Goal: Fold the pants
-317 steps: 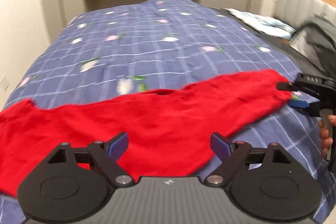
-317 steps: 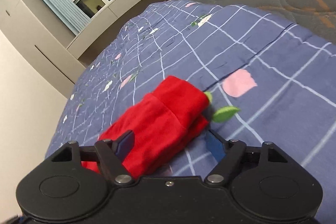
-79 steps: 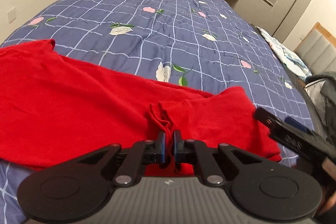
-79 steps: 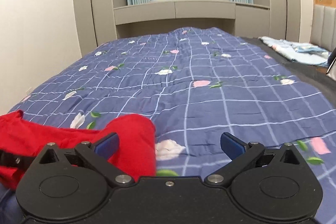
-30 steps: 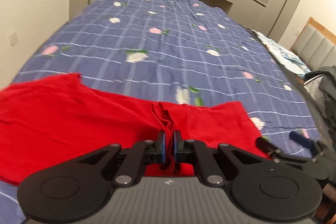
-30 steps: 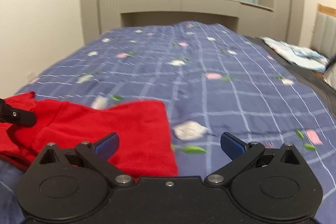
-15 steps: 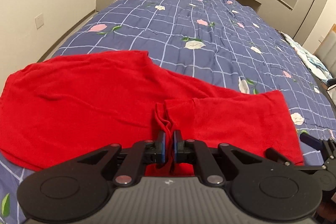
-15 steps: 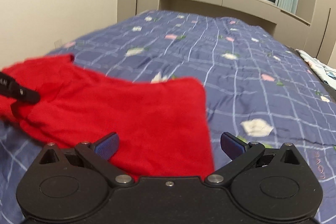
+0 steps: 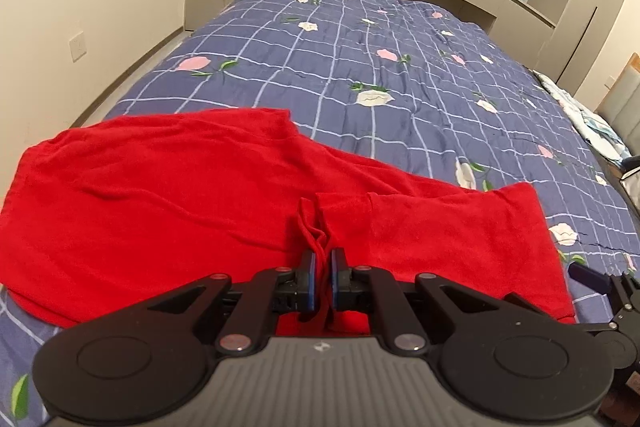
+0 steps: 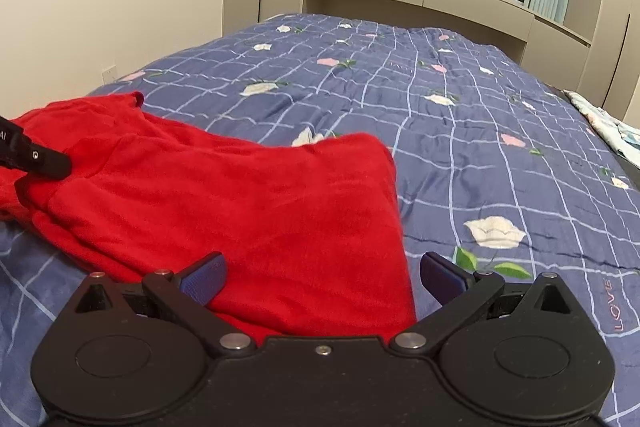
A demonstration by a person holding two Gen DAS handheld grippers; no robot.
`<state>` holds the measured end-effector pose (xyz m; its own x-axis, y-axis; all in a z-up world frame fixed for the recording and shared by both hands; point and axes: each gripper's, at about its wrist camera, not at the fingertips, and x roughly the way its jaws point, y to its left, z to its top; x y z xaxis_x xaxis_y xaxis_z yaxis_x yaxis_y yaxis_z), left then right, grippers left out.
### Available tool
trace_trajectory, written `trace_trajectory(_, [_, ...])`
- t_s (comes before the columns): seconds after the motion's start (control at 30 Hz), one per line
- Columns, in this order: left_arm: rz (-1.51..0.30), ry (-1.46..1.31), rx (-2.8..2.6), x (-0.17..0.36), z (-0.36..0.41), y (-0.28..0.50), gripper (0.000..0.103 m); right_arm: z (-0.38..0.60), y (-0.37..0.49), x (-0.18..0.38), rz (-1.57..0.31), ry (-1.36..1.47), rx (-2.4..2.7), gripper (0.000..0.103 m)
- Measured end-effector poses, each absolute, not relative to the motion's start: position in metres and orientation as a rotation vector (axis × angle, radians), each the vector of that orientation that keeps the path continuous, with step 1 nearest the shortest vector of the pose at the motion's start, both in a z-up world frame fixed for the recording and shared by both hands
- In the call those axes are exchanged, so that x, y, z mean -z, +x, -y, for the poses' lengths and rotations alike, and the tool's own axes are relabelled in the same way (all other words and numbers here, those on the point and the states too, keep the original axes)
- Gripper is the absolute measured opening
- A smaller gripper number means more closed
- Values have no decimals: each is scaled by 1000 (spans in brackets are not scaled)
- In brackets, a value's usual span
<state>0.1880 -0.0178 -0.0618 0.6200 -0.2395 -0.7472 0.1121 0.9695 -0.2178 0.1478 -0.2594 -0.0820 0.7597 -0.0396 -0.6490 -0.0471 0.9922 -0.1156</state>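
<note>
Pants [image 9: 168, 195] red, spread flat on the bed [image 9: 400, 75] | left gripper [image 9: 322, 277] fingers clamped on the near edge and drawstring | right gripper [image 10: 322, 277] fingers wide apart over the folded end

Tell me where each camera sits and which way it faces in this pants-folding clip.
Left wrist: on the left hand-held gripper, looking down along its shut fingers pinching the red pants on the bed; the right hand-held gripper's tip shows at right.
Right wrist: on the right hand-held gripper, fingers open over the pants' right edge.
Shared: pants, bedspread, window wall, each other's gripper.
</note>
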Motion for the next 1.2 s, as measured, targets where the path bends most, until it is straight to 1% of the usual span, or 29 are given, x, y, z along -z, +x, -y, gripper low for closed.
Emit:
trace_trajectory(0.13, [-912,-146,204,69,17,192,7,257,150,85,-721,-138,-14,102])
trace_trajectory(0.2, [-923,-127,200,73,20,193,8,256,152,90,-733,-139,-16,102])
trace_trajectory(0.23, [-924,-122,196,74,20,193,10,257,153,89,-731,-136,-20,102])
trace_trajectory(0.27, [-925,-120,188,73,21,193,16,258,152,87,-714,-131,-26,102])
trace_trajectory(0.3, [-926,-121,179,71,20,192,20,259,152,83,-694,-128,-32,102])
trace_trajectory(0.33, [-925,-124,167,69,19,191,32,261,152,80,-675,-129,-39,102])
trace_trajectory(0.37, [-921,-131,151,67,18,191,51,262,154,76,-656,-135,-46,102])
trace_trajectory(0.43, [-902,-142,137,64,17,191,70,265,164,70,-632,-162,-46,102])
trace_trajectory(0.53, [-896,-134,128,64,20,195,73,274,188,61,-610,-176,-5,102])
trace_trajectory(0.63, [-920,-107,89,71,24,202,74,285,213,60,-594,-177,56,102])
trace_trajectory(0.7, [-949,-92,60,77,25,207,75,292,229,68,-618,-194,107,102])
trace_trajectory(0.77, [-961,-103,56,82,23,209,80,298,243,82,-669,-223,147,102])
trace_trajectory(0.83, [-963,-106,53,84,21,210,82,301,251,99,-713,-234,134,102])
trace_trajectory(0.9, [-964,-104,50,85,20,212,83,301,246,105,-661,-255,122,102])
trace_trajectory(1.0, [-963,-99,43,85,20,210,85,300,245,101,-655,-275,119,102])
trace_trajectory(1.1, [-962,-91,30,84,20,208,90,300,232,90,-647,-251,133,102])
trace_trajectory(1.2, [-965,-88,21,85,19,208,94,303,201,82,-628,-199,144,102])
